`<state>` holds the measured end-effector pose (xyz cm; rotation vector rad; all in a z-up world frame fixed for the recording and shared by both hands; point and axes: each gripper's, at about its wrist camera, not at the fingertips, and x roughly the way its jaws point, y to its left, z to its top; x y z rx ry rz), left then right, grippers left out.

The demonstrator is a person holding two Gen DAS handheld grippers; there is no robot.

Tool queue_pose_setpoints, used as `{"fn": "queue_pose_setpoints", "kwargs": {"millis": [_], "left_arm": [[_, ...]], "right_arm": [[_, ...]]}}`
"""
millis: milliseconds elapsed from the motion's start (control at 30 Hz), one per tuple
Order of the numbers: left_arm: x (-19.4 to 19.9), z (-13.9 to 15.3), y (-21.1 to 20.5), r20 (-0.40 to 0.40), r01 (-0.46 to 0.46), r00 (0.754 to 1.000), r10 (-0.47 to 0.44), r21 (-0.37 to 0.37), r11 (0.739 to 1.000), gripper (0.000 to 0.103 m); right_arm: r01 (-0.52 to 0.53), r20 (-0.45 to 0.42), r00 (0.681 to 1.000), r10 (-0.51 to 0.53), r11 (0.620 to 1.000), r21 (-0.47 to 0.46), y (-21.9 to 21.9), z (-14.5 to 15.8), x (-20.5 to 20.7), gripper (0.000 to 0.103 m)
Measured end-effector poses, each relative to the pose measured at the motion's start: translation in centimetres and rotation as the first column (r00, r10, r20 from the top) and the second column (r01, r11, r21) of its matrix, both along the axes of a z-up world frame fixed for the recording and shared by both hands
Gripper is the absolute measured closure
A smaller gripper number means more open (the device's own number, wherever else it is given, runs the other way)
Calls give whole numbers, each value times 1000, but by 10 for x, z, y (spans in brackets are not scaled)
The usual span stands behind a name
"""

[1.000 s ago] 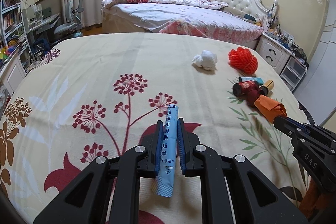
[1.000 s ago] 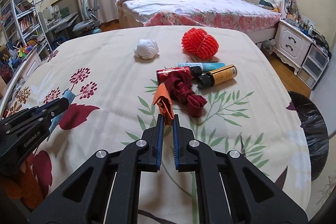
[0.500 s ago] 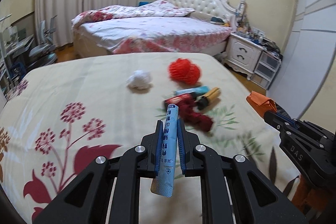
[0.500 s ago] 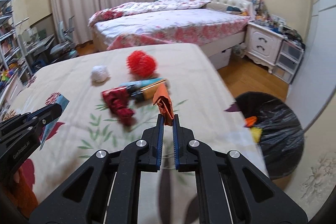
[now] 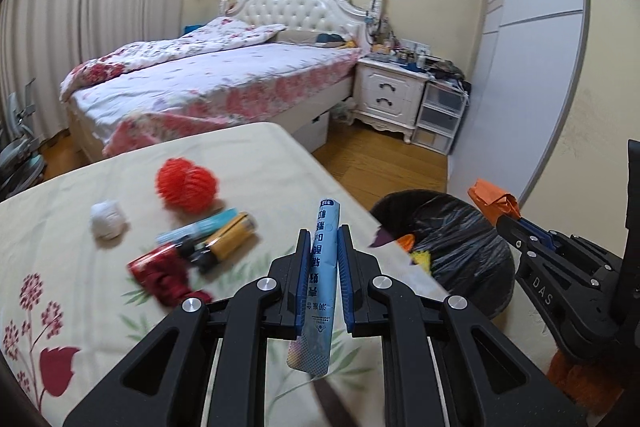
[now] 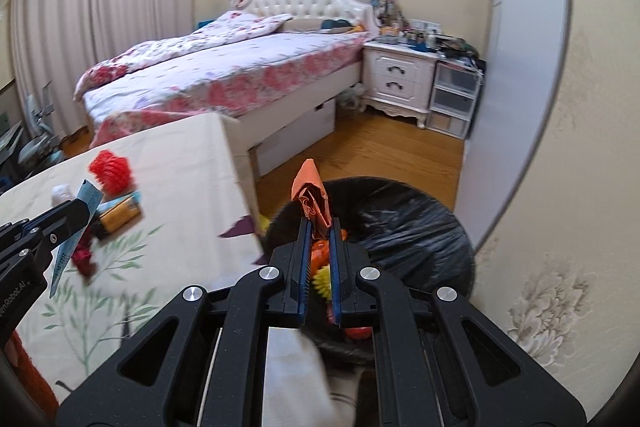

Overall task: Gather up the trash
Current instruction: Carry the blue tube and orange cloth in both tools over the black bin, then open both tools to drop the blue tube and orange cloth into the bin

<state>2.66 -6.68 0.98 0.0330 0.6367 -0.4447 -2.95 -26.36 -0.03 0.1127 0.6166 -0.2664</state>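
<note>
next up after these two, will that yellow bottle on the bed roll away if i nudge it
Probably yes: the yellow bottle is a cylinder lying on its side. The soft bedspread and the blue tube and red cloth crowding it should slow it. It looks small, so likely light.

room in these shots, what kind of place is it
Most likely a home bedroom: a made bed with a white tufted headboard, a cluttered white nightstand beside it, and long curtains along the wall. A trash bin lined with a black bag stands on the wood floor.
</note>
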Motion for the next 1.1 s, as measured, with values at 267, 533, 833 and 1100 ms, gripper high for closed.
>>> {"fn": "queue_pose_setpoints", "kwargs": {"millis": [267,533,833,1100], "left_arm": [[23,-6,-56,11,71,997,-72,33,997,88],[43,-17,-93,-4,98,995,-98,71,993,88],[59,-27,-119,-20,104,995,-102,117,988,88],[70,-38,-139,-38,119,993,-114,154,981,88]], "right_arm": [[76,1,997,-76,997,19,-35,-15,11,94],[138,-9,990,-137,990,24,-56,-27,27,94],[182,-28,983,-180,982,46,-76,-40,38,94],[204,-44,979,-201,977,64,-88,-49,44,94]]}}
